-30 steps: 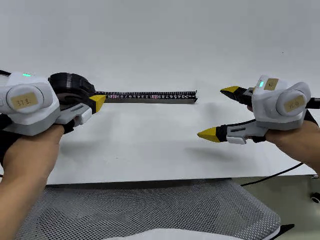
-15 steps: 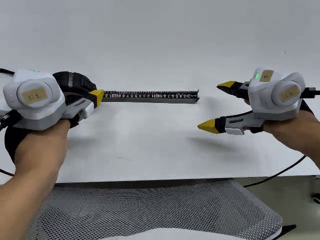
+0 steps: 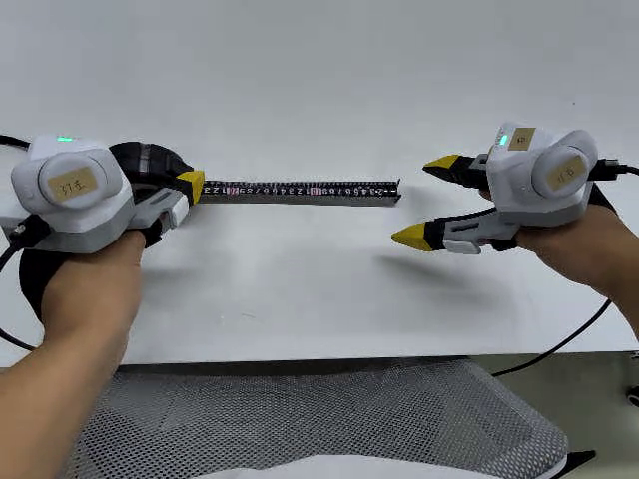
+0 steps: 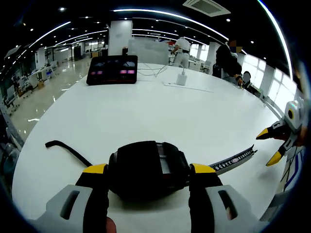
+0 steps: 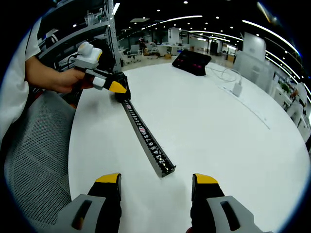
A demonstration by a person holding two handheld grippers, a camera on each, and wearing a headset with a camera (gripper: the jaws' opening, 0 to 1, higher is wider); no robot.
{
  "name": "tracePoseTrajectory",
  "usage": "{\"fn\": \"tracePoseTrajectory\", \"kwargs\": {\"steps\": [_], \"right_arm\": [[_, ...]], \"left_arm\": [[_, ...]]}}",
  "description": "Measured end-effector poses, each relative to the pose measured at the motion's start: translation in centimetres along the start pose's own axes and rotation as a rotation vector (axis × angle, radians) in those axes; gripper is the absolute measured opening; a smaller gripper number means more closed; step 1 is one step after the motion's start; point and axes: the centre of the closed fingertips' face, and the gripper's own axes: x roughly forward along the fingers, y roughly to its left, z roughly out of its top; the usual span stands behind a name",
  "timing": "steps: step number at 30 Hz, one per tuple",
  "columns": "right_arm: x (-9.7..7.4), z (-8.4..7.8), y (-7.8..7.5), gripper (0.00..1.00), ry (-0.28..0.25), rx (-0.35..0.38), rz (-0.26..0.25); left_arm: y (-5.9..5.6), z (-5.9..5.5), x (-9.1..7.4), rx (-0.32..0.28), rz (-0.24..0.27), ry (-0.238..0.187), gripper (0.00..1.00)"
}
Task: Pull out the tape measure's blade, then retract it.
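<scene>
While left tongs (image 3: 182, 200) clamp tape measure (image 4: 148, 167), blade (image 3: 300, 191) runs rightward, seemingly flat on table (image 3: 300, 80); right tongs (image 3: 424, 200) gape empty.

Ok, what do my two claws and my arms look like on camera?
The left claw and right claw match: rounded white plastic housings, black fingers with yellow tips, a green status light, and tan stickers with handwritten marks. A black cable trails from each. The forearms are bare; a white short sleeve shows in the right gripper view.
</scene>
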Motion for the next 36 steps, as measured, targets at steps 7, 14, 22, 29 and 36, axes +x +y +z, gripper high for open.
{"fn": "tracePoseTrajectory", "kwargs": {"steps": [7,14,22,29,36], "right_arm": [[0.4,0.0,-0.2,0.53,0.007,-0.014,0.008],[0.8,0.1,-0.5,0.49,0.010,-0.022,0.017],[2.0,0.1,-1.0,0.36,0.037,-0.067,0.029],[2.8,0.0,-1.6,0.26,0.042,-0.083,0.049],[3.2,-0.4,-1.8,0.20,0.060,-0.102,0.072]], "left_arm": [[0.0,0.0,0.1,-0.004,-0.003,0.001,0.62],[0.0,0.0,0.1,-0.004,-0.006,0.008,0.62],[0.1,-0.1,0.1,-0.007,-0.011,0.005,0.62],[0.0,-0.1,0.1,-0.007,-0.011,0.005,0.62],[0.0,-0.1,0.1,-0.007,-0.013,0.006,0.62]]}}
